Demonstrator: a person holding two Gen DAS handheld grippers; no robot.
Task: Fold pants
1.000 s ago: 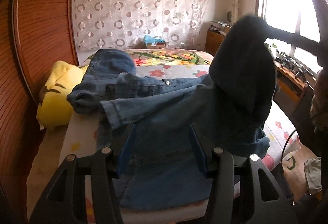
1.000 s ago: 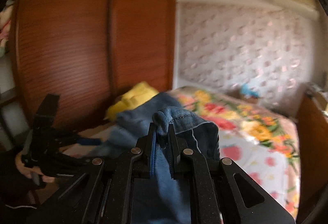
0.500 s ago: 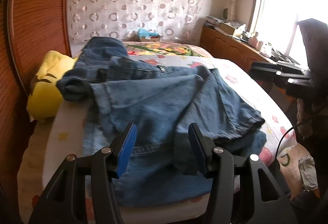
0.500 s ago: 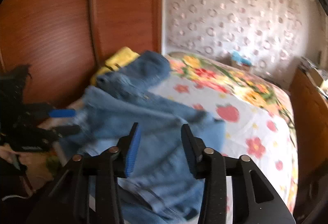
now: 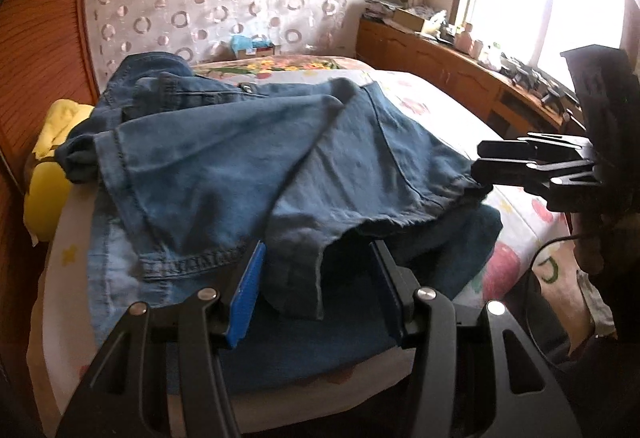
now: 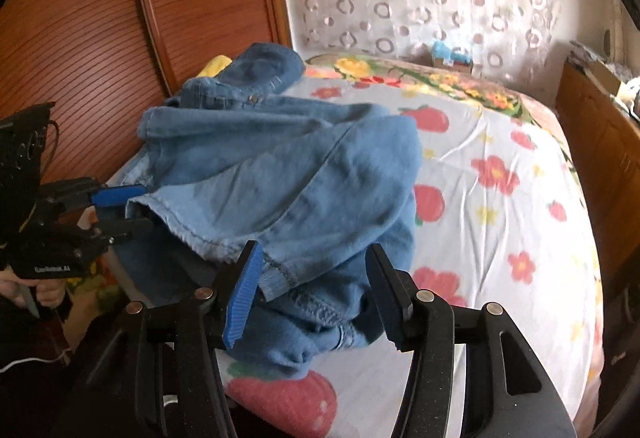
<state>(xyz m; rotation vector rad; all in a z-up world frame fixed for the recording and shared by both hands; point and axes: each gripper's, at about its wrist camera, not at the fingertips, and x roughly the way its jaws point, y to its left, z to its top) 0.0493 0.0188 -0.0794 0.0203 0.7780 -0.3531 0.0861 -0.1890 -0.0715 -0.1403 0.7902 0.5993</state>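
Note:
Blue denim pants (image 5: 240, 173) lie in a loose, crumpled heap on the near corner of the bed, legs thrown over each other; they also show in the right wrist view (image 6: 288, 173). My left gripper (image 5: 316, 278) is open and empty, its fingers either side of a hanging hem at the bed's near edge. My right gripper (image 6: 312, 286) is open and empty, its fingers either side of a hem at the pile's near end. Each gripper shows in the other's view: the right (image 5: 480, 161), the left (image 6: 128, 209).
The bed has a floral sheet (image 6: 500, 173). A yellow pillow (image 5: 52, 177) lies at the pants' far left. A wooden wardrobe (image 6: 100, 17) stands close behind. A wooden sideboard (image 5: 460, 77) with small items runs under the window. A cable (image 5: 548, 250) hangs by the bed.
My right gripper held a pant leg raised, then opened and let it fall onto the pile. Both grippers have come lower and closer to the pants' hems.

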